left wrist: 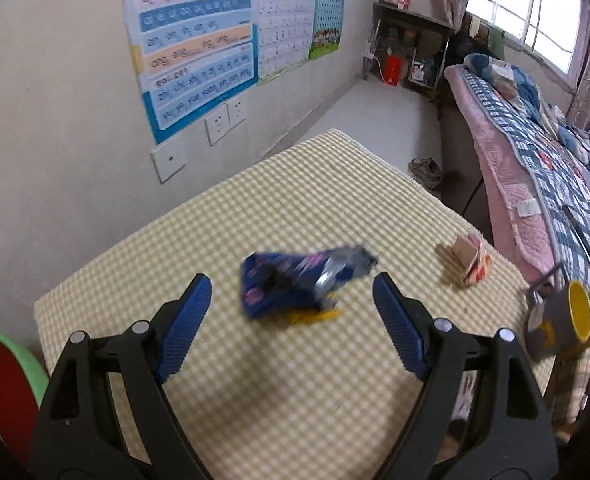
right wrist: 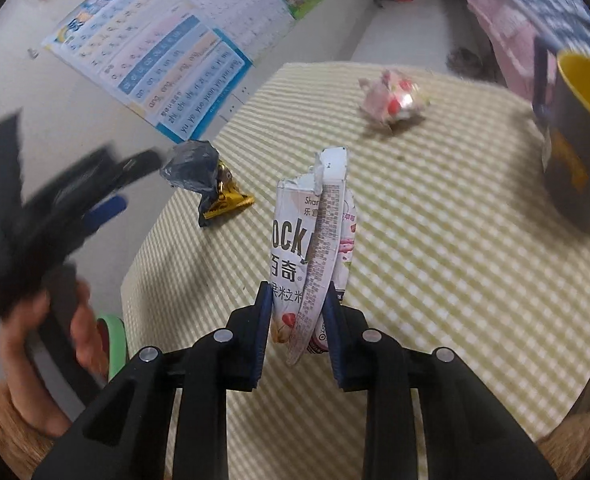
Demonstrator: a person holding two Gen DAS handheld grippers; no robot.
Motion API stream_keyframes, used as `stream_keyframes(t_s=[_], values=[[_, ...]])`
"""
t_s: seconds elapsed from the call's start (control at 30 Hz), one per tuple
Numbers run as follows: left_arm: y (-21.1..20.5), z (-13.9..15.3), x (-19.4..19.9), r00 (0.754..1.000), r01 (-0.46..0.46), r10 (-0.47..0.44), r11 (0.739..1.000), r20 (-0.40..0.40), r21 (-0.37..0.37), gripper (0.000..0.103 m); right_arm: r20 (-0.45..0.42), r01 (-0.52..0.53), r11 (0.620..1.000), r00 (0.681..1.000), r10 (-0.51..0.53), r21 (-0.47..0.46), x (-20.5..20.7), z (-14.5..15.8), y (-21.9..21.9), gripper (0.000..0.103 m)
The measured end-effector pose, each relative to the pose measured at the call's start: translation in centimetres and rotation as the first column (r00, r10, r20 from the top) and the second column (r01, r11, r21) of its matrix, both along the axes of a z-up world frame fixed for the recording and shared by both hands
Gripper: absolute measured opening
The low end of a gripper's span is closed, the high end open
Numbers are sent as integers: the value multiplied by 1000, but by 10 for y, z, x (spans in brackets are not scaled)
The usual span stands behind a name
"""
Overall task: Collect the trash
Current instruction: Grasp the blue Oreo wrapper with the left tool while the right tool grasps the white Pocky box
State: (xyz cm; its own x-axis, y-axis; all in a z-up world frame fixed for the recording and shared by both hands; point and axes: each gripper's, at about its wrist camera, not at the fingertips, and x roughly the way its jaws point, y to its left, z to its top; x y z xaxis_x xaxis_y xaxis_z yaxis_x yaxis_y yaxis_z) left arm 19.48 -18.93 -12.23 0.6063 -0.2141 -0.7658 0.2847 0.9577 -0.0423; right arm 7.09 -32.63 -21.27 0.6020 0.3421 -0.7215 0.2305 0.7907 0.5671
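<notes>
My left gripper [left wrist: 291, 292] is open, its jaws spread either side of a crumpled blue and yellow wrapper [left wrist: 295, 286] lying on the checked table [left wrist: 255, 208]. The same wrapper [right wrist: 203, 184] shows dark with a gold end in the right wrist view, with the left gripper [right wrist: 111, 204] blurred beside it. My right gripper [right wrist: 299, 300] is shut on a flattened white and pink snack box [right wrist: 315, 248], held upright above the table [right wrist: 435, 280]. A crumpled pink and red wrapper [left wrist: 469, 262] lies at the table's far right; it also shows in the right wrist view [right wrist: 393, 100].
A grey mug with a yellow inside [left wrist: 559, 316] stands at the table's right edge, also in the right wrist view [right wrist: 579, 148]. A green-rimmed bin with a red inside [left wrist: 3, 388] sits below the table's left side. A wall with posters [left wrist: 199, 40] is behind; a bed [left wrist: 543, 152] is to the right.
</notes>
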Motion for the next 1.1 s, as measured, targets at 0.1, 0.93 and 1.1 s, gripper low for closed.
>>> stream_keyframes(t_s=[0.1, 0.93, 1.1], values=[[-4, 4, 22, 999, -51, 51, 998, 0, -34, 87, 6, -13, 999, 1000, 14, -36, 5, -1, 3, 26], [53, -46, -12, 965, -32, 42, 999, -260, 42, 17, -16, -70, 994, 998, 69, -86, 5, -12, 9, 26], [89, -32, -51, 974, -29, 37, 999, -225, 38, 17, -17, -85, 989, 996, 84, -120, 3, -9, 15, 26]])
